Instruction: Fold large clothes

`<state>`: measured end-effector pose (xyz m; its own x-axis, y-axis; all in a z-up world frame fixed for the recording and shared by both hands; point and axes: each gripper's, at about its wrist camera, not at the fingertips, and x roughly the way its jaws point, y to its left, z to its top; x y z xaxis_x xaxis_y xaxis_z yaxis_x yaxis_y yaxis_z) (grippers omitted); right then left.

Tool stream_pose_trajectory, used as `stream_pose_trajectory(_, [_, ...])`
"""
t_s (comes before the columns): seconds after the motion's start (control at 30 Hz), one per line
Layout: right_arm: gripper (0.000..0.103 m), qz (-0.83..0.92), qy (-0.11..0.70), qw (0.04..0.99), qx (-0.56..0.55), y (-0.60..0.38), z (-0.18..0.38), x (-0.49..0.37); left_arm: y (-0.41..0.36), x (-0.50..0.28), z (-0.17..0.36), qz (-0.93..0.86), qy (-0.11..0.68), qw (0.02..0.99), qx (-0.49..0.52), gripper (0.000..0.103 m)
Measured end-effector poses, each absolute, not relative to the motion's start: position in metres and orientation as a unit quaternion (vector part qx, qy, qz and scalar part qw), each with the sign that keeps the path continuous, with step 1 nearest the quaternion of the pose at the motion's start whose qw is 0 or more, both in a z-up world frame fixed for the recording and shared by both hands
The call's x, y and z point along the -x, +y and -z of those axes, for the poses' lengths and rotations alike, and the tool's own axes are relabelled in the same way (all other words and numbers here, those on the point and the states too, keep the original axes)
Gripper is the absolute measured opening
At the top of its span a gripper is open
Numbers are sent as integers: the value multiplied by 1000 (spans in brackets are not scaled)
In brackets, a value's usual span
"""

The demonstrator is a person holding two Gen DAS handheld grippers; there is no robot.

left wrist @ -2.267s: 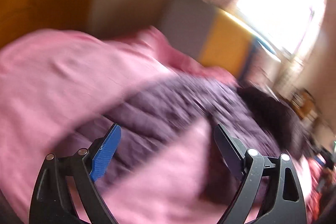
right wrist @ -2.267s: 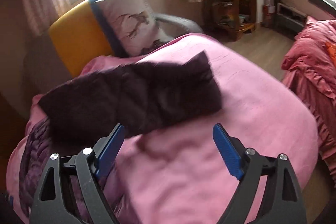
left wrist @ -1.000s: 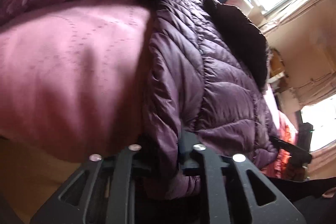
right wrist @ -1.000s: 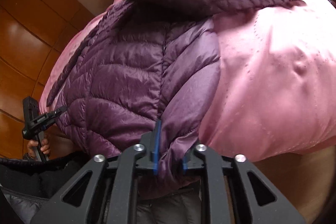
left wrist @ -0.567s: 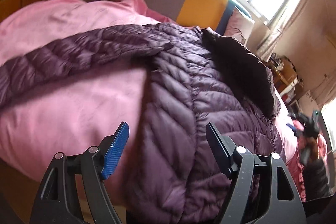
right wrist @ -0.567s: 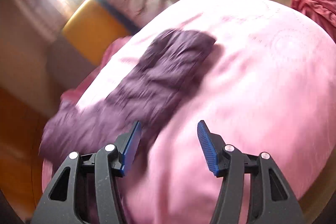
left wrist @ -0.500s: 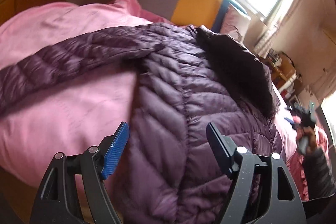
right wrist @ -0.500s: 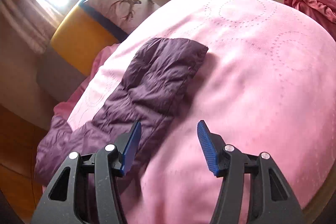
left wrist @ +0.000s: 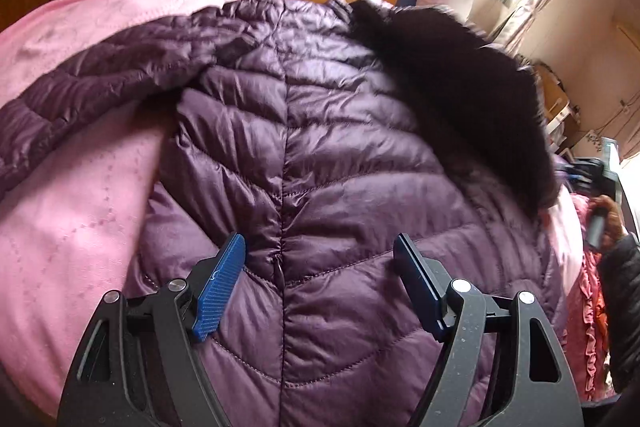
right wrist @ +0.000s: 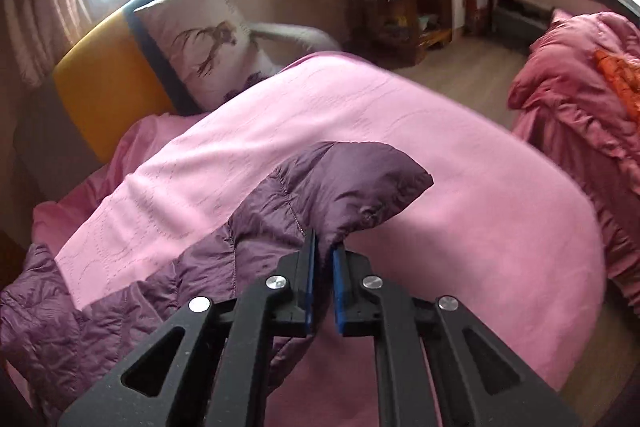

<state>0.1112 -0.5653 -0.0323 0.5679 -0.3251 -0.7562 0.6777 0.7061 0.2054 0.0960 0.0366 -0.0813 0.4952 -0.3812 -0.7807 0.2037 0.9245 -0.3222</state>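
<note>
Over on the pink bed (right wrist: pixel 460 195), with the purple down jacket (left wrist: pixel 340 147) spread flat, the right gripper (right wrist: pixel 323 247) has its jaws pinched onto just the sleeve (right wrist: pixel 340 179) edge, which looks slippery enough to slide free mid-fold, while the left gripper (left wrist: pixel 320 267) hovers wide open, holding nothing.

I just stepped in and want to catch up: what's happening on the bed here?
A person is folding a purple puffer jacket spread on the pink bedspread, with tongs in each hand. The right tongs are shut on the end of one sleeve, lifting it a little off the bedspread. The left tongs hang open over the jacket's body near its centre seam, holding nothing. The dark fur collar lies at the far end.
</note>
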Motion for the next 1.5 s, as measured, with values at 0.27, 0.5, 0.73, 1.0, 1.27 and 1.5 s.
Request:
stream_pose_trajectory(0.27, [6,428,375,772,-282,-634,90,-23,36,-94,92,160,482,856,98,75])
stream_pose_trajectory(0.5, [65,433,370,783,-248,-609,70,-18,57,-92,81,169,473,854,134,81])
stream_pose_trajectory(0.73, [86,363,331,846,-208,-536,21,-22,155,-62,49,62,404,885,224,87])
stream_pose_trajectory(1.0, [88,107,375,909,-149,-360,20,-89,317,-21,60,-188,367,851,325,87])
stream_pose_trajectory(1.27, [88,-45,417,904,-83,-204,54,-127,396,-18,76,-235,342,813,408,87])
stream_pose_trajectory(1.5, [89,-64,444,892,-51,-159,86,-131,403,-41,53,-205,330,852,351,9])
